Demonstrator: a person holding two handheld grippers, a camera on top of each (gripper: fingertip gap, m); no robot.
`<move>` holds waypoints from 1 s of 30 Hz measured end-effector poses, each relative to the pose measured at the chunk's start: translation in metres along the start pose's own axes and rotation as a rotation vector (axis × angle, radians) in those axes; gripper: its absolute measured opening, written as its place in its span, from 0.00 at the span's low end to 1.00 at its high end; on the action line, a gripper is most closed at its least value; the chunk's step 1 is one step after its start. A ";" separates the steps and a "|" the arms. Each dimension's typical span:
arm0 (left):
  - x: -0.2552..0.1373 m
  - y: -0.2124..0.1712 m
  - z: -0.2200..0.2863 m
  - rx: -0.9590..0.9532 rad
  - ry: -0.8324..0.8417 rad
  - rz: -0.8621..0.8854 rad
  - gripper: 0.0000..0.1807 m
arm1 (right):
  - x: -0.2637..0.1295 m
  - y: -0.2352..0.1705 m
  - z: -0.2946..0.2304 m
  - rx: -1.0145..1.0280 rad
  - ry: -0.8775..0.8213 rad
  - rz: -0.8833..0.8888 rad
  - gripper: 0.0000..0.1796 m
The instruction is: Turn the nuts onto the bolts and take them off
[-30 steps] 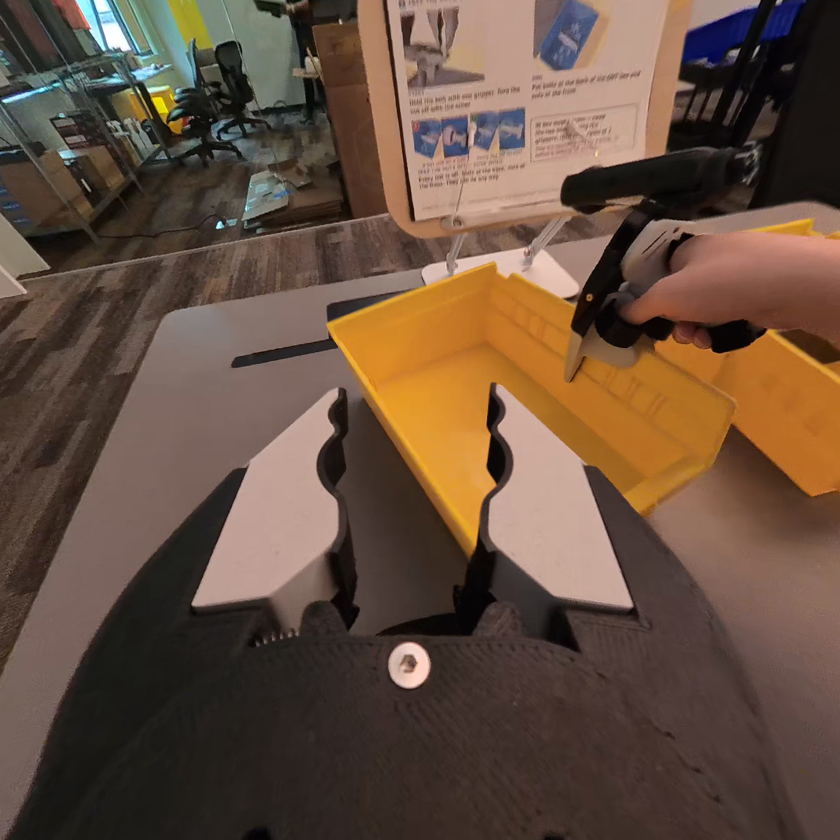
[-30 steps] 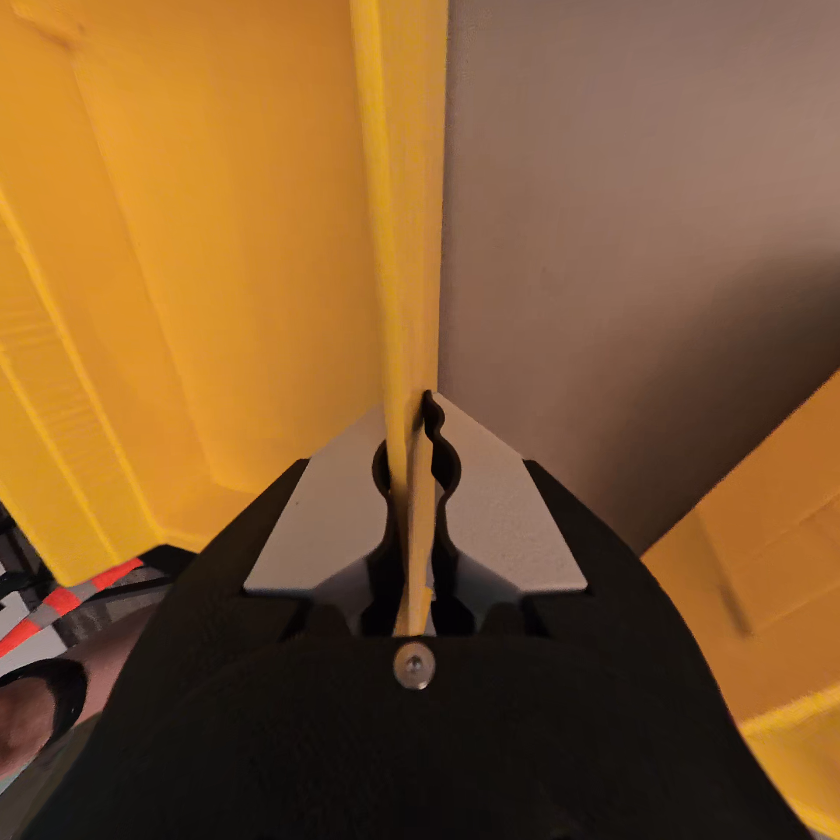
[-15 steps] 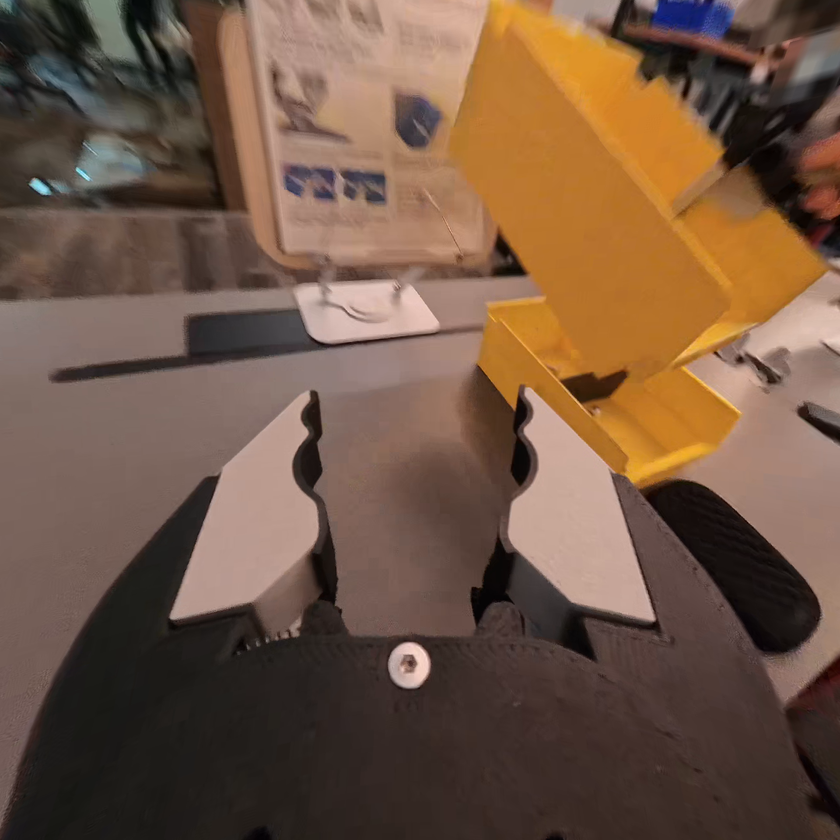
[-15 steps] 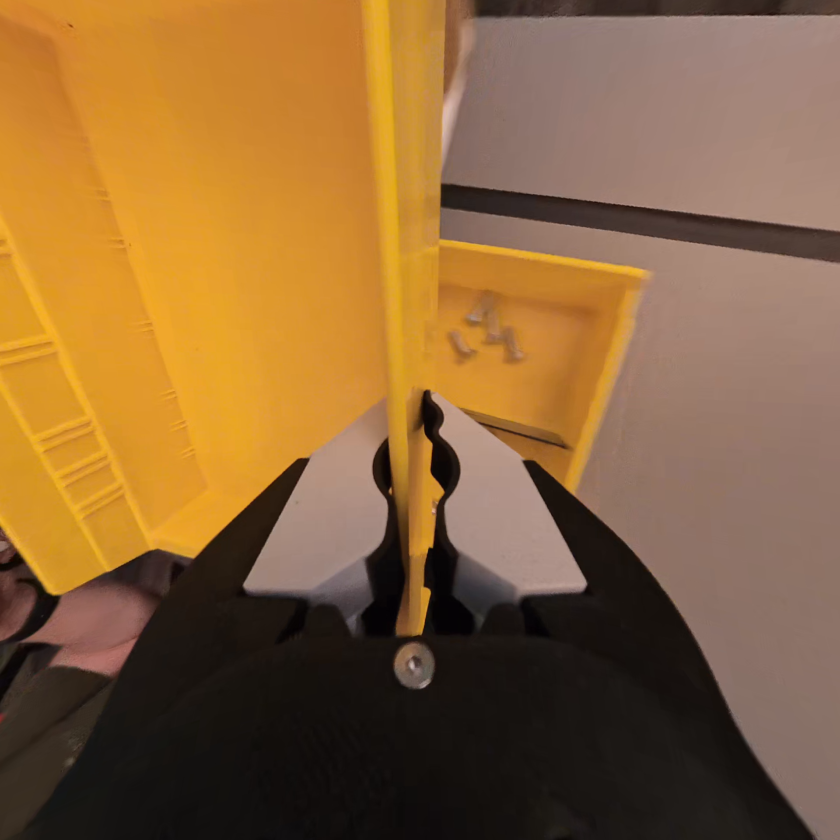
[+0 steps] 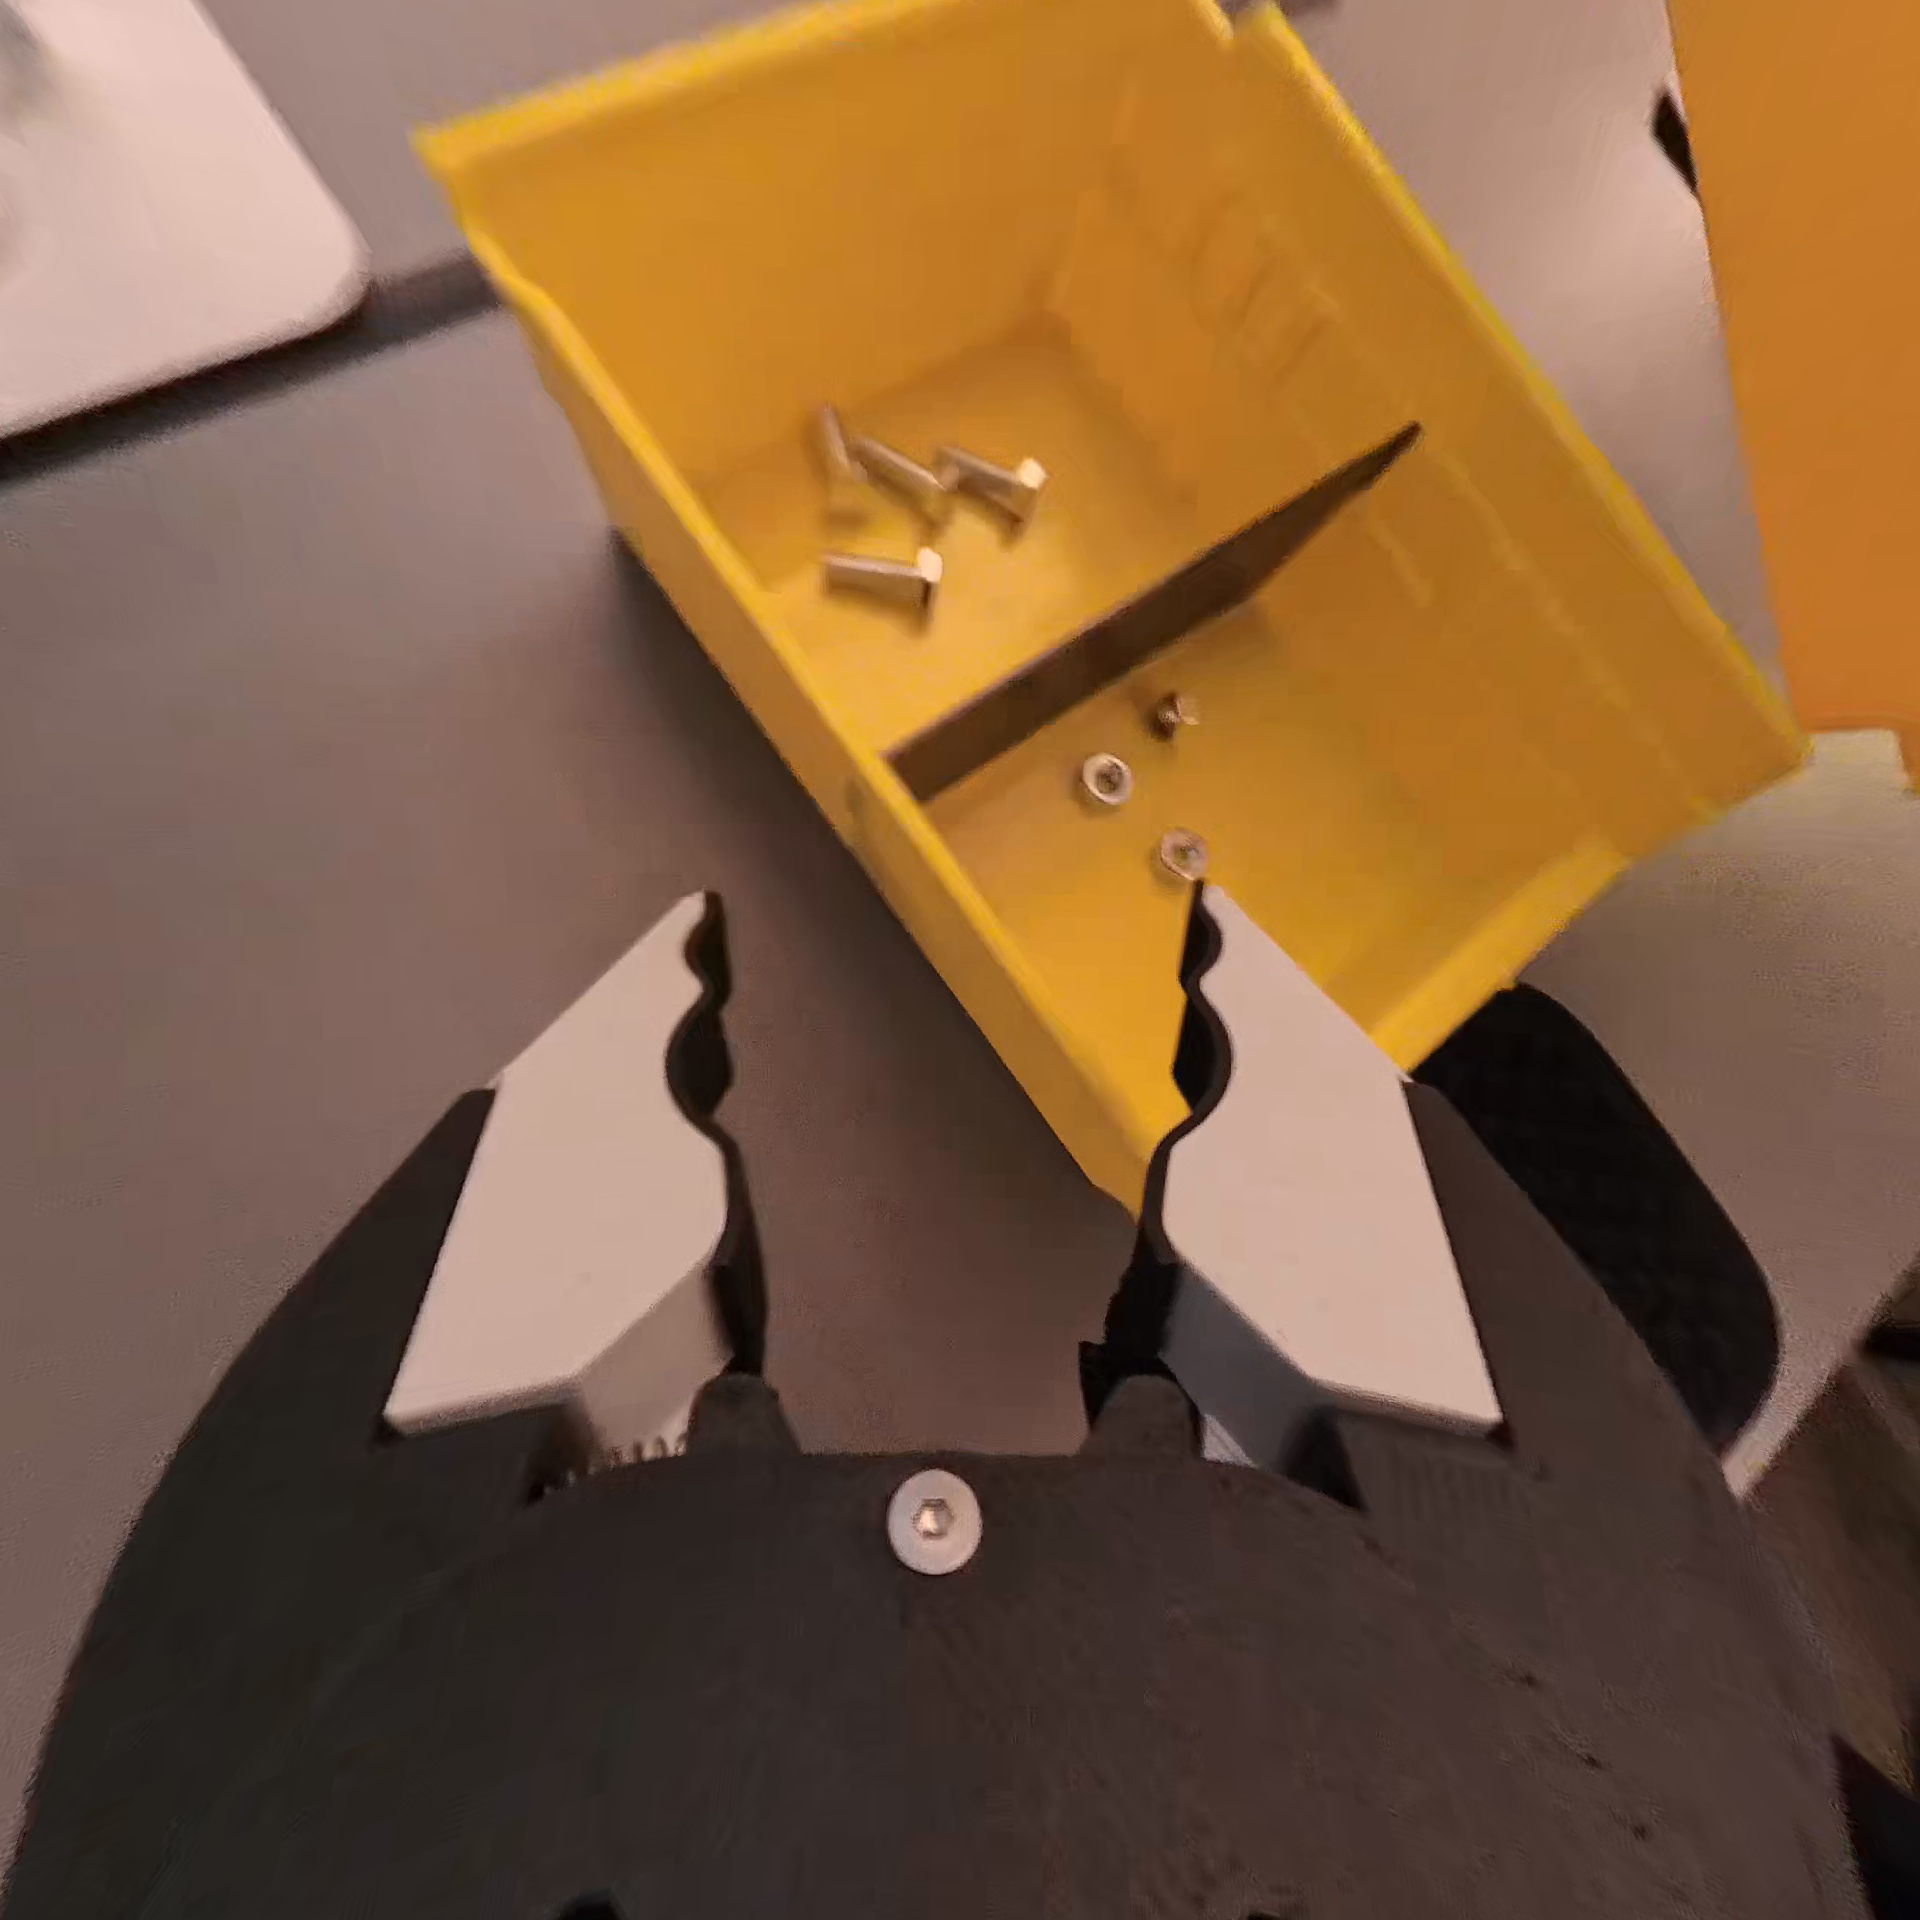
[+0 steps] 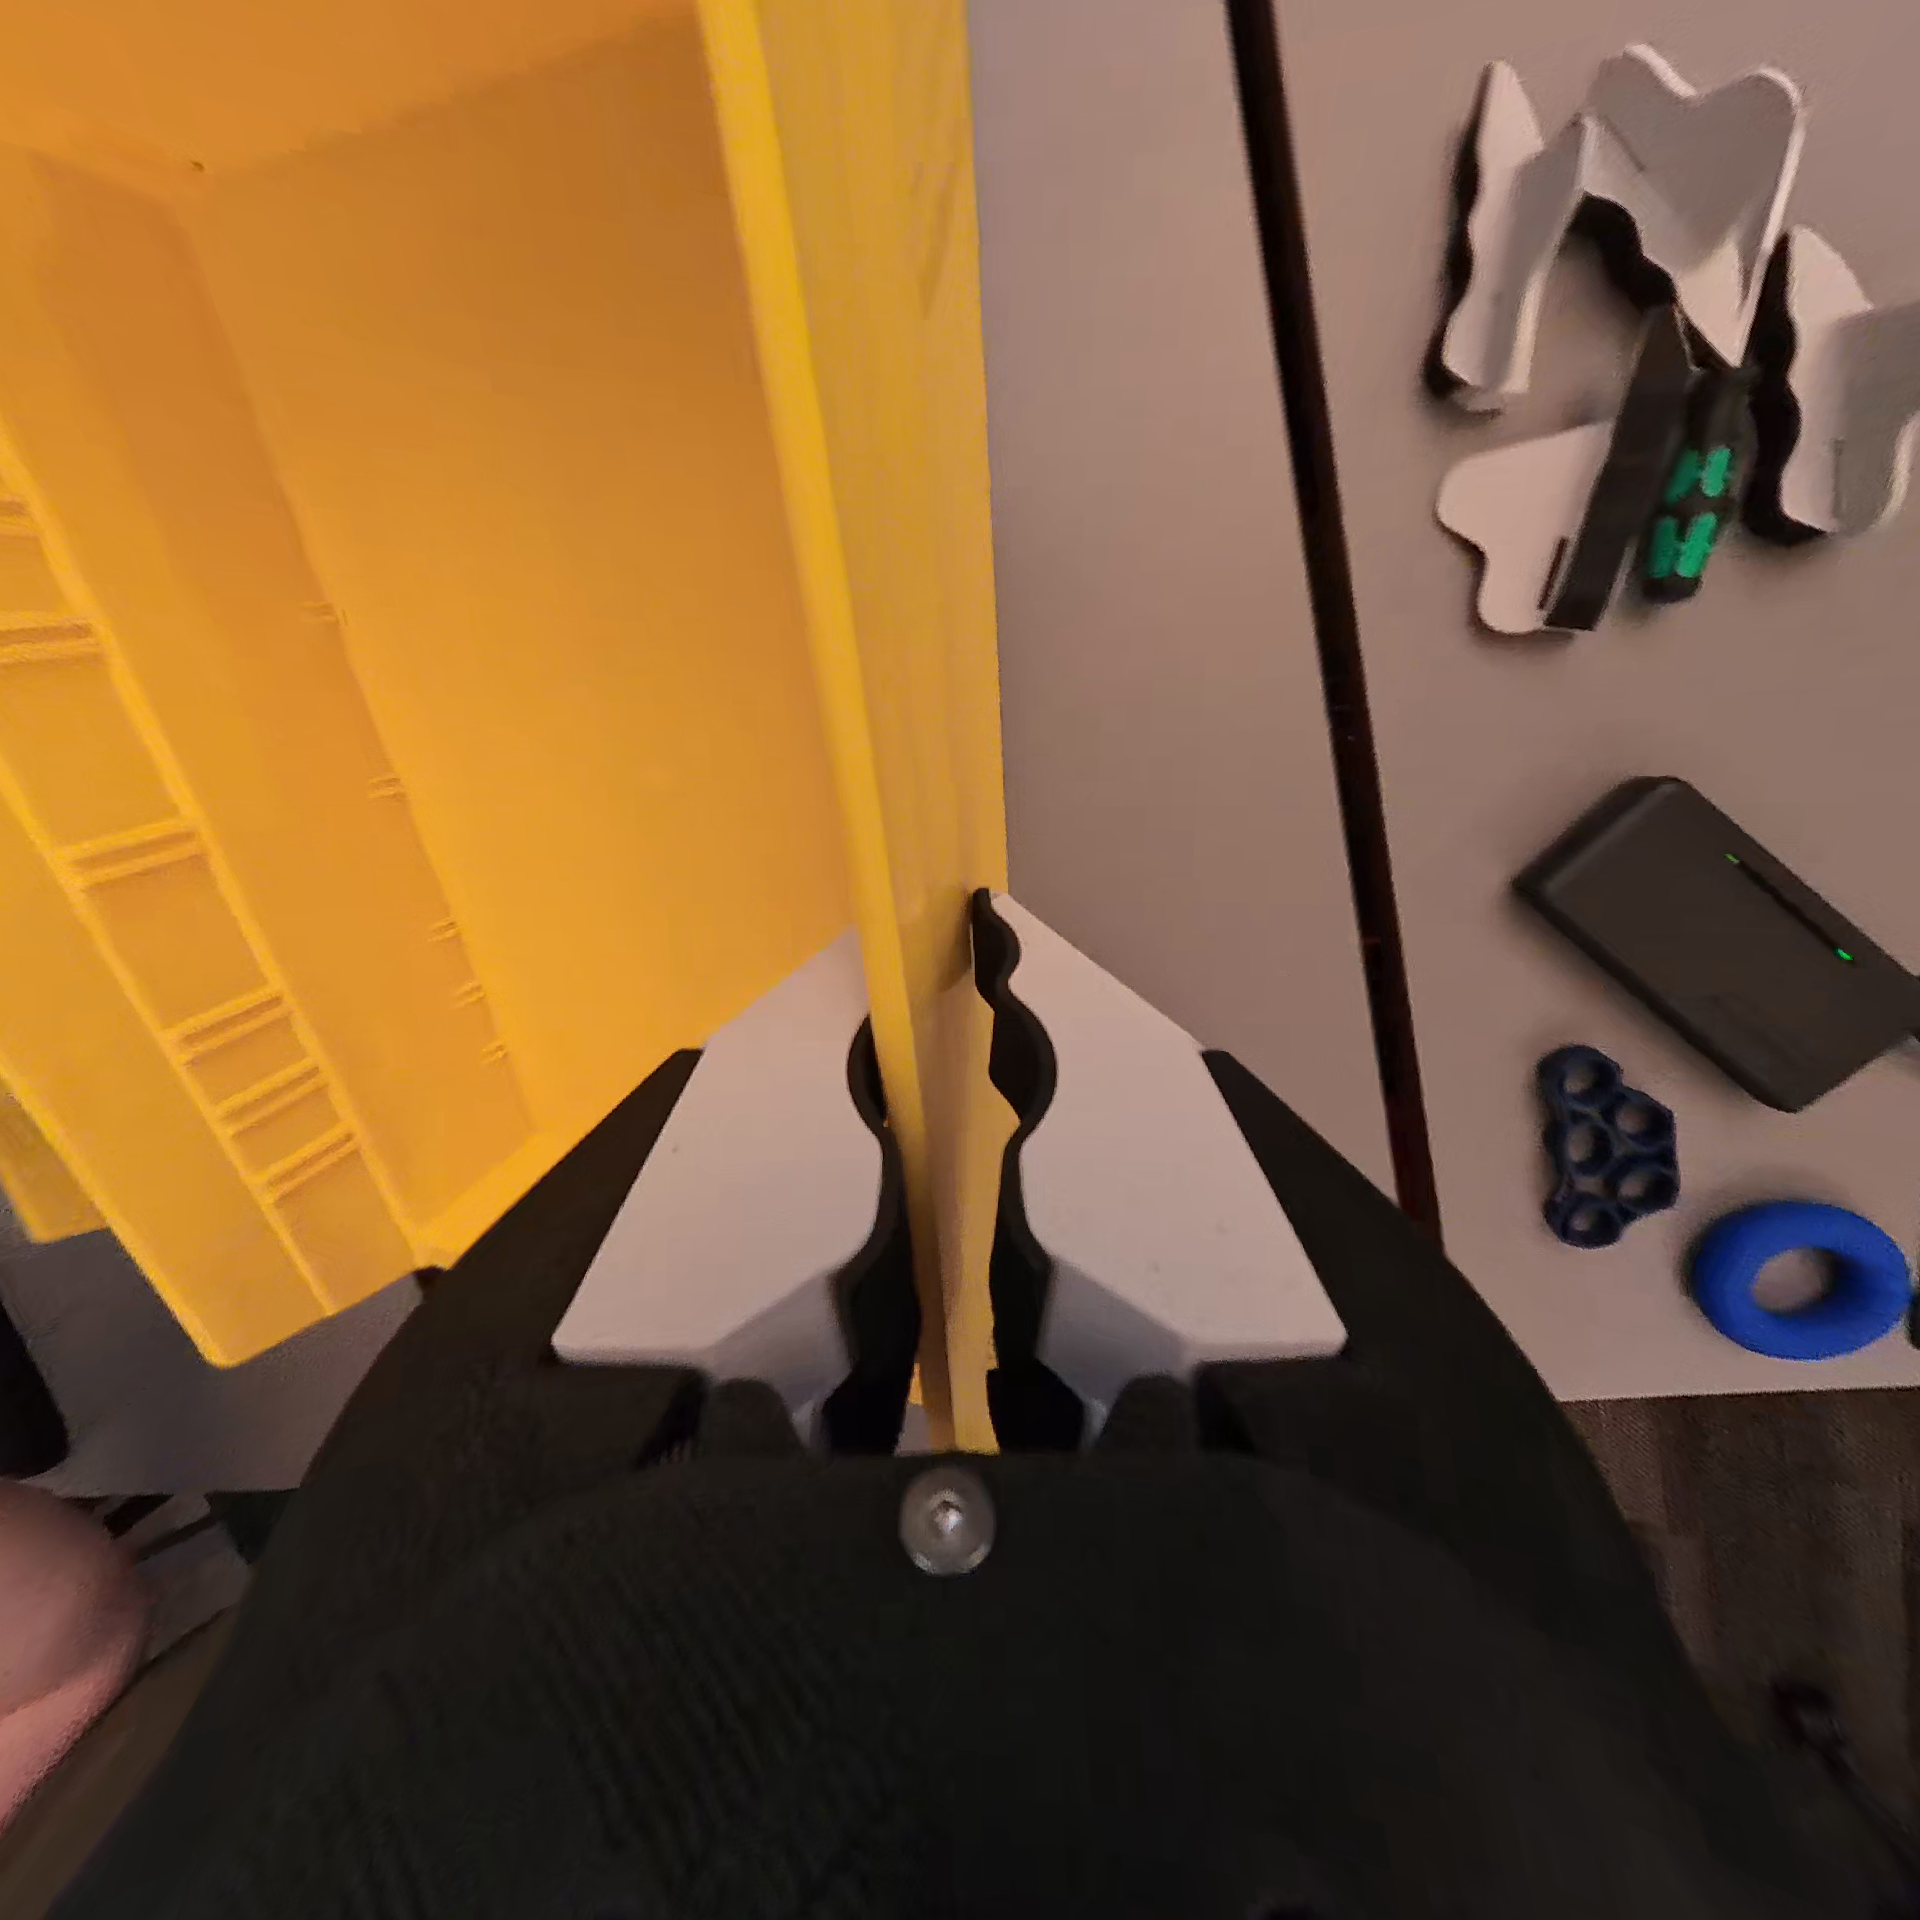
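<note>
The left gripper (image 5: 956,914) is wide open near the bolts (image 5: 914,499); the right gripper (image 6: 925,935) pinches a yellow bin (image 6: 499,623).

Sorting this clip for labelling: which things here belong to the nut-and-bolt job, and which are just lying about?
Job:
- bolts, far compartment of the divided yellow bin
- nuts, near compartment
- left gripper, open above it
- right gripper, shut on the empty yellow bin

Lying about:
- blue ring
- blue lattice piece
- black device
- spare gripper fingers
</note>
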State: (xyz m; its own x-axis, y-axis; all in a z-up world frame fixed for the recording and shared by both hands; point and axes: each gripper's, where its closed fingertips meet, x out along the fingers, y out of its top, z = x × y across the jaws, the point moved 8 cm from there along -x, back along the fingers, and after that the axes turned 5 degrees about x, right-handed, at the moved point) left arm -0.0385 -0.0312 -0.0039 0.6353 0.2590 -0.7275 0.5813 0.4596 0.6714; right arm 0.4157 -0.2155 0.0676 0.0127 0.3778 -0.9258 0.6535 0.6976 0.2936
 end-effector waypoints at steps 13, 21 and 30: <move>0.021 -0.006 -0.032 0.016 -0.112 -0.373 0.06 | 0.054 -0.010 0.005 0.027 -0.005 -0.104 0.04; -0.034 -0.035 -0.155 -0.150 0.051 -0.325 0.02 | 0.110 -0.020 -0.049 0.001 0.129 -0.171 0.05; -0.156 -0.138 -0.281 -0.414 0.241 -0.209 0.02 | 0.158 -0.031 -0.106 -0.057 0.188 -0.245 0.05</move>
State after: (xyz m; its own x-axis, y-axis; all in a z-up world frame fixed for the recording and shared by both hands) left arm -0.3604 0.1035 -0.0232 0.3641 0.2912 -0.8846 0.4029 0.8071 0.4316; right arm 0.3172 -0.1127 -0.0622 -0.2833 0.2964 -0.9121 0.5759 0.8130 0.0853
